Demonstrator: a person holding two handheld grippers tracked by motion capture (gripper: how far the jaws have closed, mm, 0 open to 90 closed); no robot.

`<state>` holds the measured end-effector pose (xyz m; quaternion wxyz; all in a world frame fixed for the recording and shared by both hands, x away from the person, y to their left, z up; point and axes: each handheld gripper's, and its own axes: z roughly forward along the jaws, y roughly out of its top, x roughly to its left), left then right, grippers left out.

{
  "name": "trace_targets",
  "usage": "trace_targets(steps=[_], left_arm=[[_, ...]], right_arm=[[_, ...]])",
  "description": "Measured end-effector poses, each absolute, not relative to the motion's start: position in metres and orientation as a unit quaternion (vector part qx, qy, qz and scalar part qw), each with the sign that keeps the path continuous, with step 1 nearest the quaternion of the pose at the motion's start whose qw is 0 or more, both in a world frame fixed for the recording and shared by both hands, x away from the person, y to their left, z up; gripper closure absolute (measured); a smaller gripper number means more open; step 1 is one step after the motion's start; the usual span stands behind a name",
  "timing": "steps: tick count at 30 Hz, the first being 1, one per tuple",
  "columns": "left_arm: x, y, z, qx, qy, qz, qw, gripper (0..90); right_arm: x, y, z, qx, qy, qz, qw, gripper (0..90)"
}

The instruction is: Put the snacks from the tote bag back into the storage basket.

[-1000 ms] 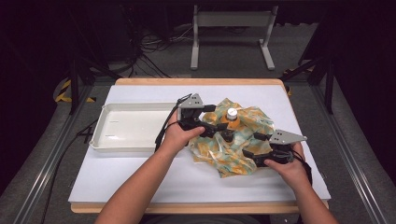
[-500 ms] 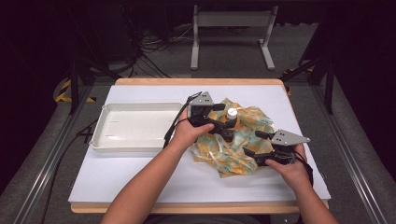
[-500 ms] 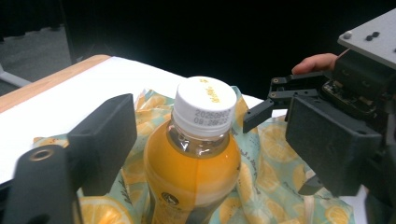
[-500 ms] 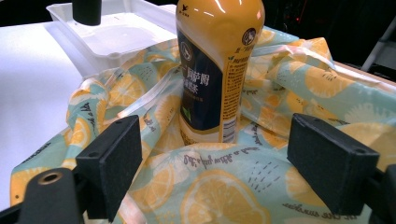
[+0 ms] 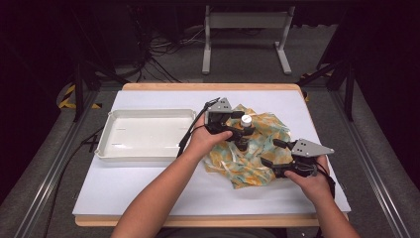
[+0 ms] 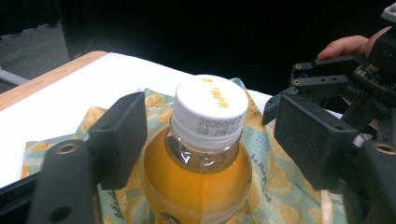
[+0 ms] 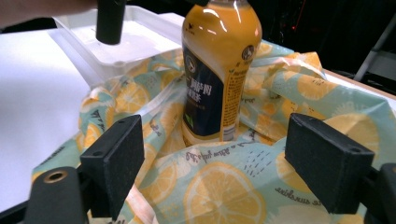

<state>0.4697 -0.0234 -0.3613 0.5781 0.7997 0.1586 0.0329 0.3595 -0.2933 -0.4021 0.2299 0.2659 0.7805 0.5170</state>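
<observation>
Two grippers work over a lemon-print cloth (image 5: 257, 153) that lies crumpled on the white table cover (image 5: 148, 183), just to the right of a white tray (image 5: 143, 135). On the cloth stands an upright bottle (image 7: 219, 74) of orange drink with a white cap (image 6: 211, 109) and a dark label; the fabric is bunched up around its base, so the foot of the bottle sits in a hollow of folds.

The left gripper (image 6: 210, 140) reaches the bottle at neck height, one black jaw on each side of the shoulder just below the cap. Its jaws have just been closing, with the bottle between them. In the left gripper view the left jaw lies right against the bottle, perhaps touching it, while the right jaw stands clear with a gap, so the pads do not yet press from both sides. In the high view this gripper (image 5: 236, 130) sits over the far-left part of the cloth, next to the tray's right end.

The right gripper (image 7: 233, 163) hovers low over the near-right part of the cloth, jaws spread wide and nothing between them but the fabric beneath; whether the pads brush the cloth is hard to tell. In the high view it (image 5: 277, 153) is near the bottle but apart from it, pointing toward it
</observation>
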Motion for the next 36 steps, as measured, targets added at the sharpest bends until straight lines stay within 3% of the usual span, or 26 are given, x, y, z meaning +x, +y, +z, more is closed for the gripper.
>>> trace_targets(steps=[13, 36], left_arm=[[0.471, -0.02, -0.36, 0.798, 0.145, 0.044, 0.583, 56.4], [0.46, -0.024, -0.335, 0.809, 0.15, 0.064, 0.565, 58.3]], right_arm=[[0.358, -0.294, -0.399, 0.264, 0.774, 0.531, 0.223, 20.5], [0.358, -0.294, -0.4, 0.264, 0.775, 0.531, 0.217, 20.5]])
